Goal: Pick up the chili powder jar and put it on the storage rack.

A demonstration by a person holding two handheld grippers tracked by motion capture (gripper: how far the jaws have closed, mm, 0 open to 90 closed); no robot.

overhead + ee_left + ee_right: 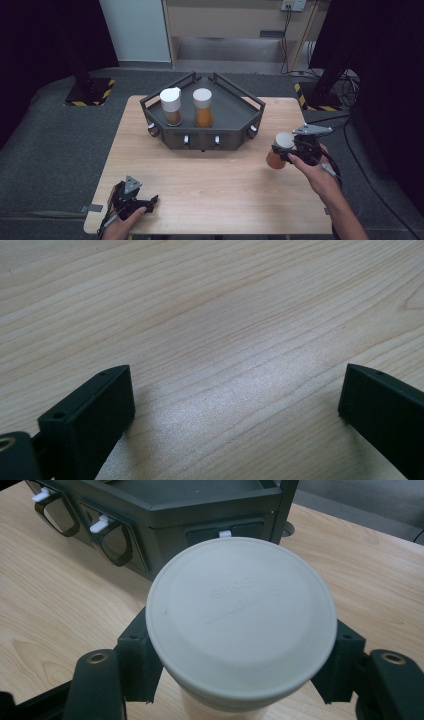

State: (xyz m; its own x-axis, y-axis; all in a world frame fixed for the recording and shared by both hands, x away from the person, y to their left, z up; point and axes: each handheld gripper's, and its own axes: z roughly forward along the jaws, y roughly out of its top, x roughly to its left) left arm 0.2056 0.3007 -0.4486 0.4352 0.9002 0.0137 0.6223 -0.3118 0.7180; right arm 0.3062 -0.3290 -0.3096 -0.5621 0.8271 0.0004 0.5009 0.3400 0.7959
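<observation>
The right hand-held gripper (pixel 286 154) sits at about four o'clock from the dark rack (pixel 235 107), its jaws clamped on a spice jar (pixel 276 159) with a white lid (pixel 241 615) and orange-brown contents. In the high view the jar hangs tilted, base toward the middle of the bench (pixel 210 185) and apparently clear of the wood. In the right gripper view the jaws press the jar from either side just under the lid's rim. The left hand-held gripper (pixel 145 202) rests at about seven o'clock near the bench's front edge, jaws spread wide over bare wood with nothing between them.

Two matching jars stand upright in the rack: one with brown contents (pixel 171 107) at the left, one with orange contents (pixel 203 108) just beside it at the right. The likely aim is to set the held jar beside them.

The main risk, as I judge it, is the grip itself: the pads bear on a smooth round body close under the lid, so the heavy lower part can swing or slide out if the hand jerks. The rack's raised rail (pixel 250 97) is a second hazard; a low approach from four o'clock could catch the jar's base on it and knock it loose. Inside, free floor lies at the right of the orange jar, and coming in tilted could tip that neighbour or leave the jar standing on its edge, so it needs righting before it goes down.
</observation>
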